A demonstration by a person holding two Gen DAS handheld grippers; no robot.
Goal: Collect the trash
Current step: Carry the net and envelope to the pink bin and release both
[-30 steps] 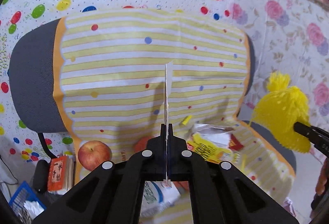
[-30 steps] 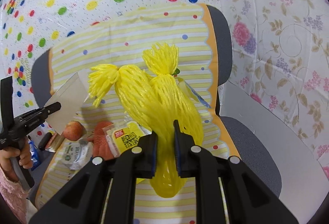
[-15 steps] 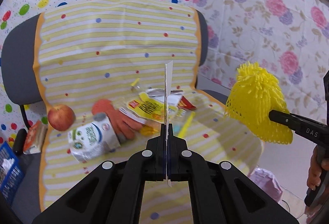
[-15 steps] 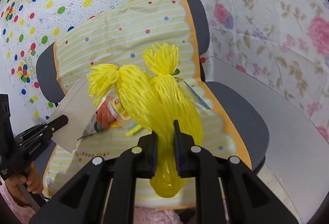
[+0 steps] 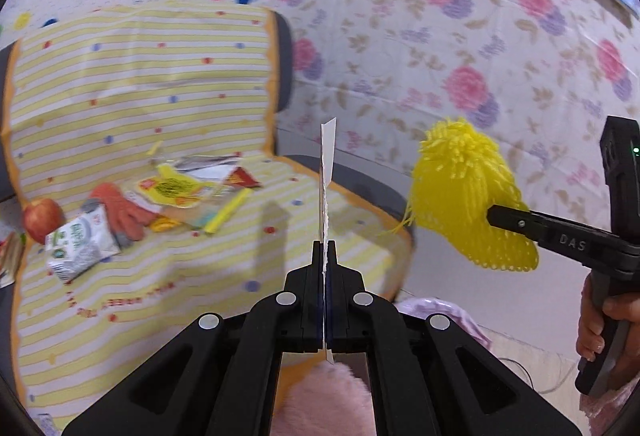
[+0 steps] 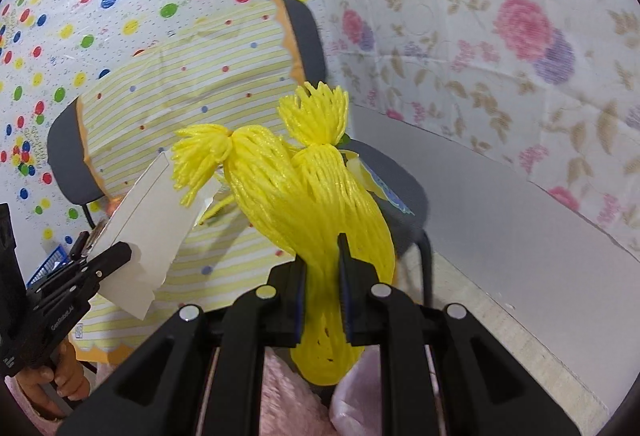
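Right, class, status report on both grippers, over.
Left gripper shut on white card scrap. Right gripper shut on yellow foam net. Nothing blocking.

My left gripper (image 5: 325, 250) is matte black plastic, its angular linkage arms studded with round silver screw heads and a strip of blue lining on the inner faces of its fingers. My right gripper (image 6: 322, 256) is built the same; from the left camera its finger carries raised "DAS" lettering, with a small green light on the body. My bare-skinned hands (image 5: 598, 328) wrap the black handles, pink fluffy sleeve (image 6: 24, 402) at the wrist.
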